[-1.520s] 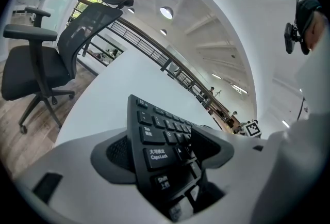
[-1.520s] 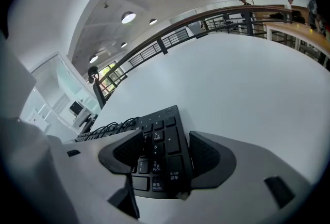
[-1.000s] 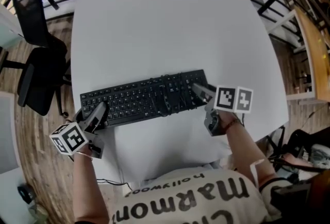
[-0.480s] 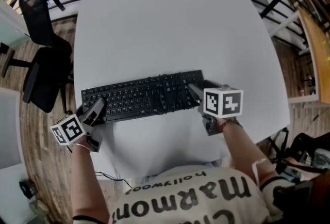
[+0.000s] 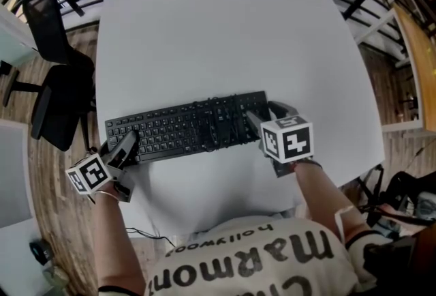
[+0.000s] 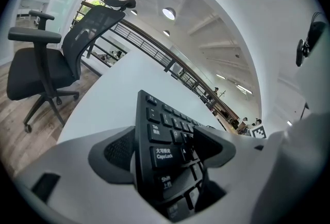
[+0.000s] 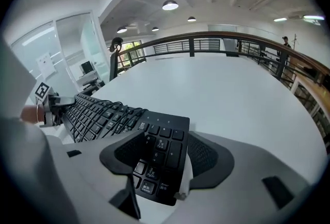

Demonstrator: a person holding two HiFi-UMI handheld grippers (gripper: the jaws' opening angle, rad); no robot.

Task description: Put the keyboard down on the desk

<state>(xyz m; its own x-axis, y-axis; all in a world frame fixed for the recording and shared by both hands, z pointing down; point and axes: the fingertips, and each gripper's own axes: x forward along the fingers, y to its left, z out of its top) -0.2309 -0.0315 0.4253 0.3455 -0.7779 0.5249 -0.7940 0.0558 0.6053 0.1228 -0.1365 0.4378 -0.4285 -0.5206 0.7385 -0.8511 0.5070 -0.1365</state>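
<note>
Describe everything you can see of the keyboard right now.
The keyboard is black, full-size, plastic-looking, with white-lettered keys, a number pad and a dark cable coiled over its right half. It lies keys up toward the white desk's near edge. Its left end sits between the left gripper's fingers, which have just been opening; its number-pad end between the right gripper's fingers, just closing slightly. Neither visibly presses it.
</note>
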